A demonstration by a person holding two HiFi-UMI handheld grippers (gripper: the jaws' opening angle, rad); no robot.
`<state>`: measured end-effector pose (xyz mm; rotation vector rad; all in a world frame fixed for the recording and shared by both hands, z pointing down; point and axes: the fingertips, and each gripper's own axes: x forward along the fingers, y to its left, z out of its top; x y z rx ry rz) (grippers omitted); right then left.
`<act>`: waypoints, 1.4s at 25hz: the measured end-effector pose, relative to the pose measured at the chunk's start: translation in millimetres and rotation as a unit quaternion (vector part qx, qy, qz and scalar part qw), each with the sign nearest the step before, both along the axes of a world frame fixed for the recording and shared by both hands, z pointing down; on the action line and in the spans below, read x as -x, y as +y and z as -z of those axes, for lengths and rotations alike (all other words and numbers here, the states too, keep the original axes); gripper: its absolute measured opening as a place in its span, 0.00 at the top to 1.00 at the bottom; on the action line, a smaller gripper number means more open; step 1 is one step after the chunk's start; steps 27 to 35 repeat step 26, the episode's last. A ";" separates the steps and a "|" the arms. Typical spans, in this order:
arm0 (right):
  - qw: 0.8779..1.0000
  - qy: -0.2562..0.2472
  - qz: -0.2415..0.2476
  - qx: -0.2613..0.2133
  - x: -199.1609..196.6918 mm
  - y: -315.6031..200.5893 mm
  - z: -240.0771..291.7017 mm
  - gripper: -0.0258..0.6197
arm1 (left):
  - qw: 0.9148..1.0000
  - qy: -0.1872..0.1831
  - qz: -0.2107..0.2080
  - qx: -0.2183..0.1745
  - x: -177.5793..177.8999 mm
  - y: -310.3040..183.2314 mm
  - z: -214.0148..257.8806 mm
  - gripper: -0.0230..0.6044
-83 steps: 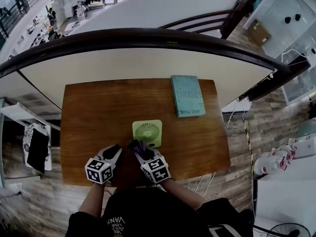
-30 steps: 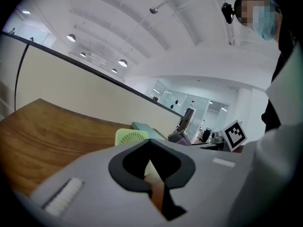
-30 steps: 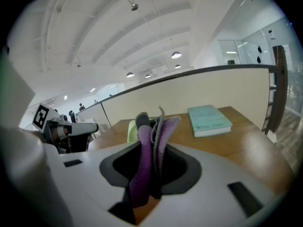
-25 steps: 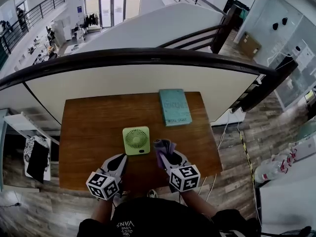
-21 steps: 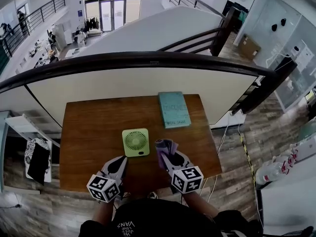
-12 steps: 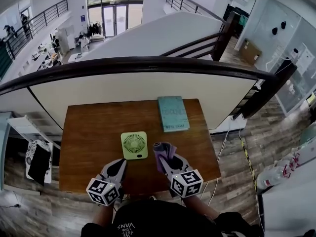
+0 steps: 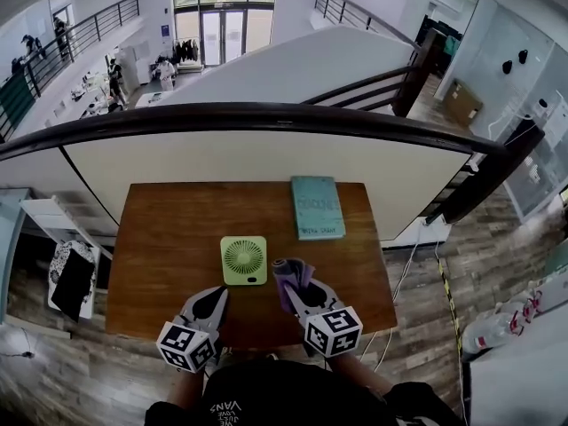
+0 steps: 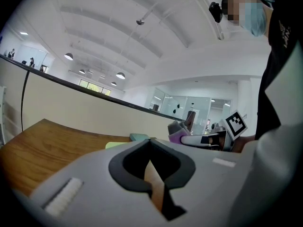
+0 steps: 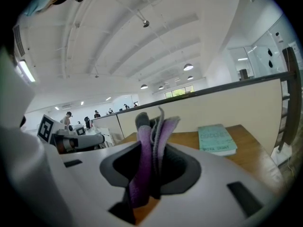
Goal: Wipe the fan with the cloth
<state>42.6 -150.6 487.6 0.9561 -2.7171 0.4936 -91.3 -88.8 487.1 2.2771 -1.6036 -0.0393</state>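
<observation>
A small light-green square fan (image 7: 244, 260) lies flat in the middle of the wooden table (image 7: 169, 238). A folded purple and grey cloth (image 7: 291, 278) (image 9: 151, 150) is pinched in my right gripper (image 7: 297, 293) (image 9: 149, 162), which is held above the table just right of the fan, apart from it. My left gripper (image 7: 211, 302) (image 8: 150, 148) hovers near the table's front edge, below and left of the fan, jaws shut with nothing between them. In the left gripper view only a sliver of the fan (image 8: 116, 145) shows past the jaws.
A teal book (image 7: 317, 206) (image 9: 216, 138) lies at the table's back right. Behind the table run a low cream wall and a dark curved railing (image 7: 266, 114). The table's left half is bare wood. A stool with a dark cloth (image 7: 69, 278) stands left of the table.
Both grippers have risen slightly and stayed near the table's front edge. The cloth stays pinched in the right gripper, right of the fan. The fan and book have not moved.
</observation>
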 end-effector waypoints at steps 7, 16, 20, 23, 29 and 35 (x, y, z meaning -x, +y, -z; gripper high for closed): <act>1.000 0.006 0.016 -0.006 3.2 0.5 -3.3 0.79 | 1.000 0.004 0.013 0.002 -1.4 6.4 -2.4 0.95; 1.000 0.005 0.025 -0.009 5.1 3.7 -2.2 0.79 | 1.000 0.009 0.019 0.008 -2.4 11.3 -2.1 0.95; 1.000 0.005 0.028 -0.010 5.1 4.7 -2.6 0.79 | 1.000 0.007 0.023 0.007 -2.0 11.3 -1.5 0.95; 1.000 0.005 0.029 -0.009 5.5 5.9 -3.1 0.79 | 1.000 0.008 0.027 0.007 0.0 12.0 -1.3 0.95; 1.000 0.008 0.028 -0.007 4.3 7.3 -4.1 0.79 | 0.999 0.009 0.030 0.006 0.8 13.5 -1.1 0.95; 1.000 0.008 0.028 -0.007 4.3 7.3 -4.1 0.79 | 0.999 0.009 0.030 0.006 0.8 13.5 -1.1 0.95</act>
